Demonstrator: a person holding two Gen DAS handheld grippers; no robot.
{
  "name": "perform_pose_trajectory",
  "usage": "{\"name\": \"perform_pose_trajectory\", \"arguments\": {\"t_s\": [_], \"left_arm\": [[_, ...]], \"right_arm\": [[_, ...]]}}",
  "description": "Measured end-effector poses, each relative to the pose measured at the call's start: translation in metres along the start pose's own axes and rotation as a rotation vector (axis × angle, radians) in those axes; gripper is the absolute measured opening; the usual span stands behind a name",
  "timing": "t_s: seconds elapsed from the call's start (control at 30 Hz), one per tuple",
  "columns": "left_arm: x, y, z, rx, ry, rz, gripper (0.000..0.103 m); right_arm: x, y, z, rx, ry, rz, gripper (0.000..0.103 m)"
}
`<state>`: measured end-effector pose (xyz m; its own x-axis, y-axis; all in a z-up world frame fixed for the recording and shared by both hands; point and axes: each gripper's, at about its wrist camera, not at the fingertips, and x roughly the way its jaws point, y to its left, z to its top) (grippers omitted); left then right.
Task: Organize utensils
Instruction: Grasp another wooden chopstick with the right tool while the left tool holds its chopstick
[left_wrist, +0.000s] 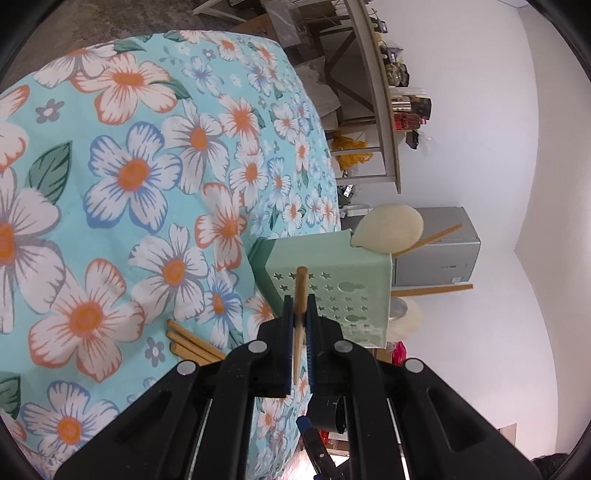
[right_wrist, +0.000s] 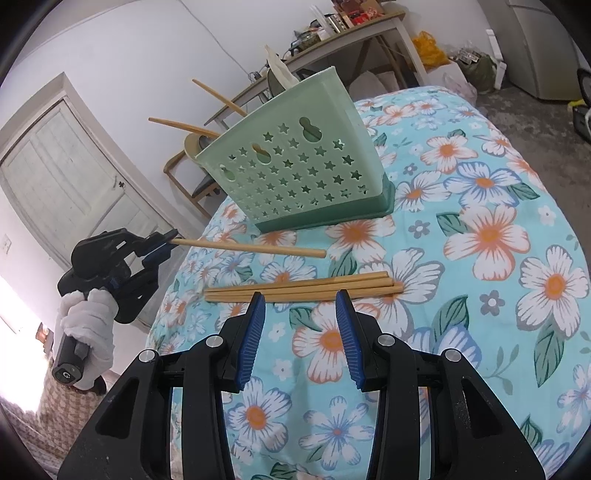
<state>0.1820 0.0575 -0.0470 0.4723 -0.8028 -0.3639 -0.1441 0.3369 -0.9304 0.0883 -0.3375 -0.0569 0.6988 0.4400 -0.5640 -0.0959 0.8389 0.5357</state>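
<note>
My left gripper (left_wrist: 300, 301) is shut on a wooden chopstick (left_wrist: 300, 295); in the right wrist view the left gripper (right_wrist: 168, 240) holds that chopstick (right_wrist: 251, 248) level above the table, pointing toward the base of the green utensil holder (right_wrist: 295, 166). The holder (left_wrist: 332, 280) has star cut-outs and holds two chopsticks (right_wrist: 207, 107) and a pale spoon (left_wrist: 389, 229). Three loose chopsticks (right_wrist: 299, 287) lie on the floral tablecloth (right_wrist: 480, 236) just beyond my right gripper (right_wrist: 300, 301), which is open and empty. They also show in the left wrist view (left_wrist: 192, 341).
The table is round with edges falling off near the holder. A white door (right_wrist: 62, 177) and wall are at the left. A cluttered shelf table (right_wrist: 332, 40) and a grey fridge (left_wrist: 436, 251) stand behind.
</note>
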Motion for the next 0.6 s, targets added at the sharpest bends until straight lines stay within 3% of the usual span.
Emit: {"name": "perform_pose_trajectory", "arguments": {"t_s": [0.43,0.6], "left_arm": [[-0.025,-0.018,0.0,0.167,0.041,-0.074,0.005],[-0.031,-0.028,-0.005,0.29,0.062,-0.04,0.005]], "right_arm": [[-0.016,0.0,0.003,-0.043,-0.036,-0.076,0.039],[-0.025,-0.004,0.013,-0.094,-0.058,-0.132,0.039]]}}
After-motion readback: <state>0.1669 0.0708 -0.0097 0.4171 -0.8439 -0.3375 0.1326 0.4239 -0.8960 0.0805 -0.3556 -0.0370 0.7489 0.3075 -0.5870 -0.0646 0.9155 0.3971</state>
